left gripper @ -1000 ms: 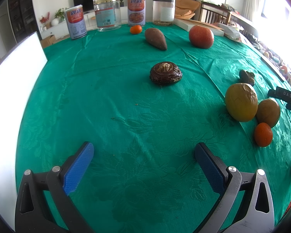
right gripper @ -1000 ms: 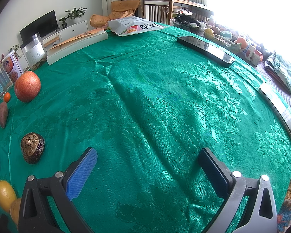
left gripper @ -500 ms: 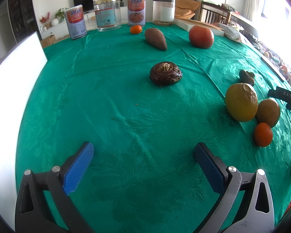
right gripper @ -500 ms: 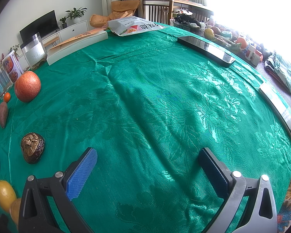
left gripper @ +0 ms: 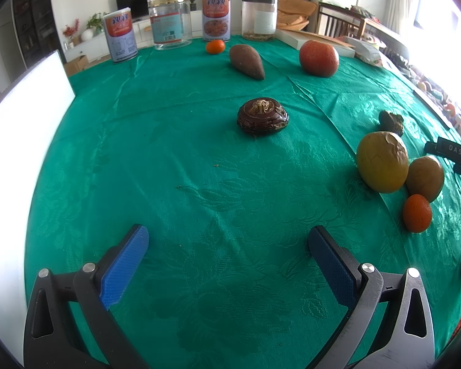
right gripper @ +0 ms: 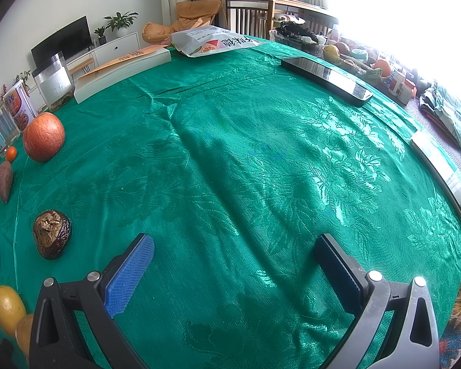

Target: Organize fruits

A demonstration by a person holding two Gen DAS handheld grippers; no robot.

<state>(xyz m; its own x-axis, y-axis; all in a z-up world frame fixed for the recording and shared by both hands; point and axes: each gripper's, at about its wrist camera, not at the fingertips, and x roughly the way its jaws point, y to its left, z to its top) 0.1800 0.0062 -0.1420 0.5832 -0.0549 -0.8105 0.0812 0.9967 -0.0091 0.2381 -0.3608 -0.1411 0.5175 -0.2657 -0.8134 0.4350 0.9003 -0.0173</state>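
Blue-padded left claw (left gripper: 227, 240), right claw (right gripper: 233, 247) wide, empty

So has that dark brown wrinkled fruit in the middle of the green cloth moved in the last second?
No. The dark brown wrinkled fruit sits at the same spot relative to the brown pointed sweet potato behind it, as before.
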